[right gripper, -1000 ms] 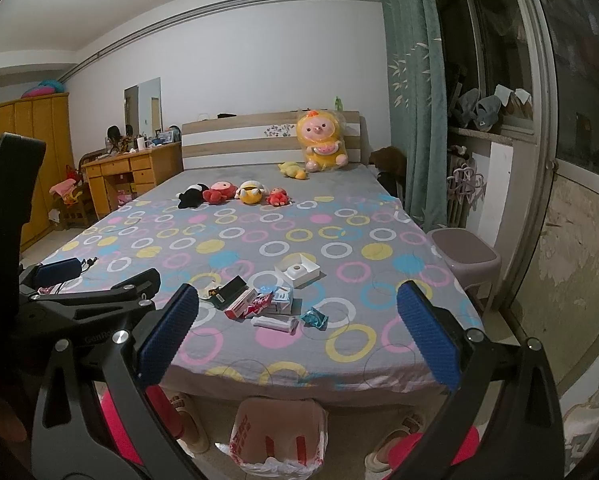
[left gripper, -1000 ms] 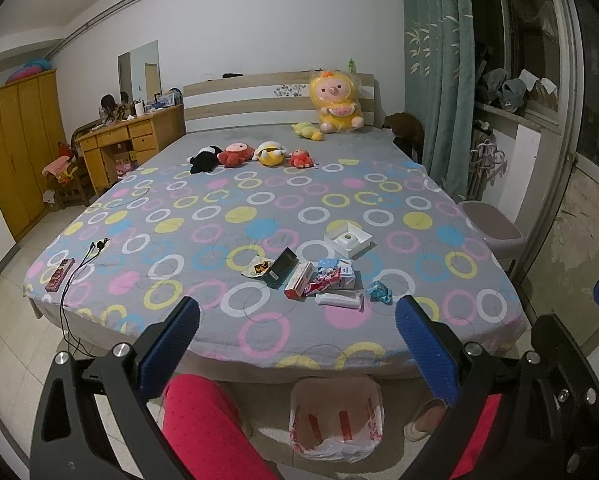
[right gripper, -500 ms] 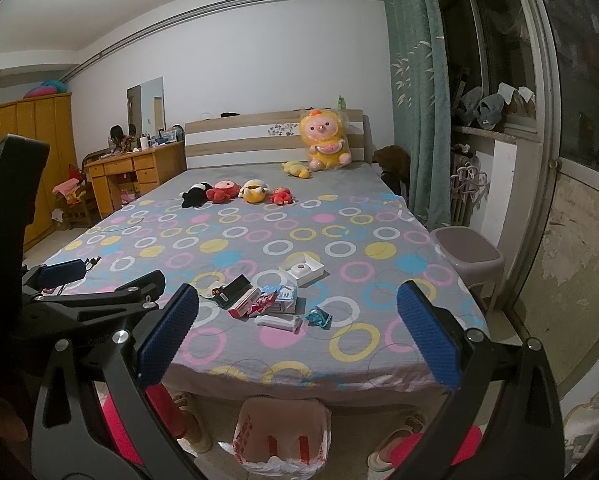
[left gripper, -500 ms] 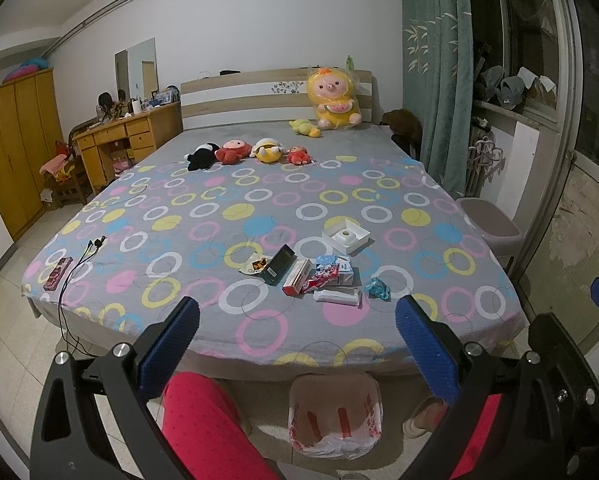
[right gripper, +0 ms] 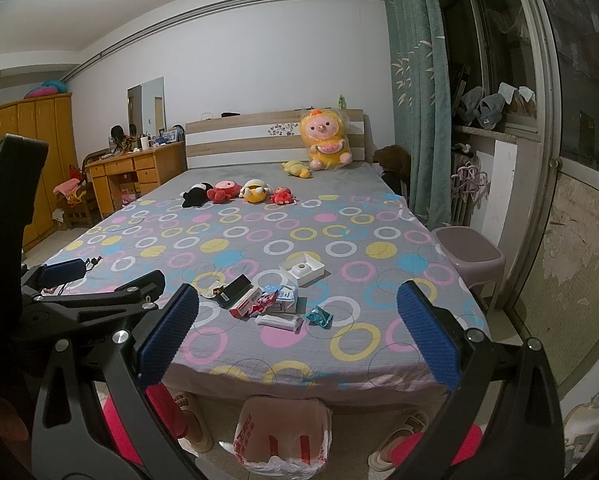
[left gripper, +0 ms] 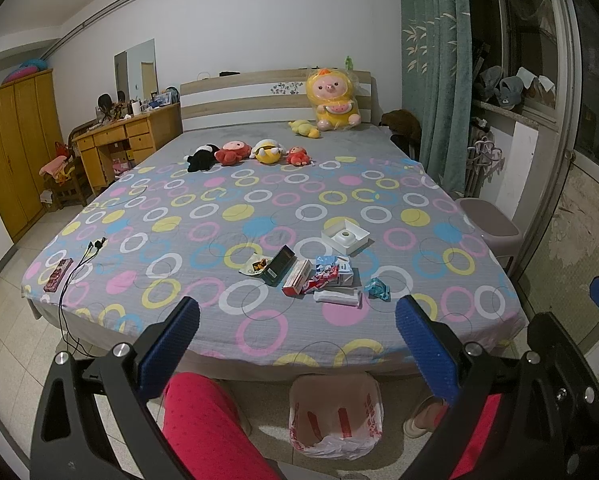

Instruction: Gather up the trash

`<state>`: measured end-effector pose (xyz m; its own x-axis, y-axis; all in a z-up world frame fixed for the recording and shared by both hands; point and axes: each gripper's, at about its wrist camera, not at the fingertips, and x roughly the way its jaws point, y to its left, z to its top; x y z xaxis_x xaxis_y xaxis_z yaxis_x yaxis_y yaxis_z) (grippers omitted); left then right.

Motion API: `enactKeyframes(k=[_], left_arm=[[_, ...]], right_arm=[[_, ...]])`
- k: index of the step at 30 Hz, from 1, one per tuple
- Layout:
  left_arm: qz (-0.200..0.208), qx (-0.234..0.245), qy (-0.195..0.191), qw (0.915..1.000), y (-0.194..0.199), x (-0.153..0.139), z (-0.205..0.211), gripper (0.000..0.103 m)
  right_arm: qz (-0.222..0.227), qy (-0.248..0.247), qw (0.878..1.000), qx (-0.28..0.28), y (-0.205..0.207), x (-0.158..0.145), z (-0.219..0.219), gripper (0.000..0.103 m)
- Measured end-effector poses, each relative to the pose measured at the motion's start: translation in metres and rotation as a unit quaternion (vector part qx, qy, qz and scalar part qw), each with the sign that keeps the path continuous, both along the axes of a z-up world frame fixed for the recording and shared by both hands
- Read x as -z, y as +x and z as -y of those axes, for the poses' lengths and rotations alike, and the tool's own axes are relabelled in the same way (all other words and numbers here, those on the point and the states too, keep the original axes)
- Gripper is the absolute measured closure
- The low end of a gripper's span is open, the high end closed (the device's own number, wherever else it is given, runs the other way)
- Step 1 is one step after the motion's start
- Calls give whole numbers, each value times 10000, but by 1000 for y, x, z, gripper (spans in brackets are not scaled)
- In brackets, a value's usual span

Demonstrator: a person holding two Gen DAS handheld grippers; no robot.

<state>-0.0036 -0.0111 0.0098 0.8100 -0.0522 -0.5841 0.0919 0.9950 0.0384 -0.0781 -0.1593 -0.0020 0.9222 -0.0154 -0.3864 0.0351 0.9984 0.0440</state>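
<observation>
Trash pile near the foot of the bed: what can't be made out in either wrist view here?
- Print on the red box and the wrappers: too small in both views.
- Black box: its far end overlaps a small packet, contents unclear.
- Inside of the bin bag on the floor: the bed edge cuts off its mouth.
- Left gripper and right gripper, both open: handles and hands out of frame.

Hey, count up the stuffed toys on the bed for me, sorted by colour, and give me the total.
Yellow: 3, the big pig plush at the headboard, the small duck beside it, and the yellow toy in the row.
Red: 2, the larger red toy and the smaller one.
Black and white: 1.
Total: 6
</observation>
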Motion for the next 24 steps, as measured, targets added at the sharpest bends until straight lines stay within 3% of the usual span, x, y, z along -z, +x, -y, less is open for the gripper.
enactKeyframes(k=[24], left_arm=[[-18,4,-7,10000,0,0,1,7]], right_arm=[[-6,10,10000,-19,2,-1,-2,6]])
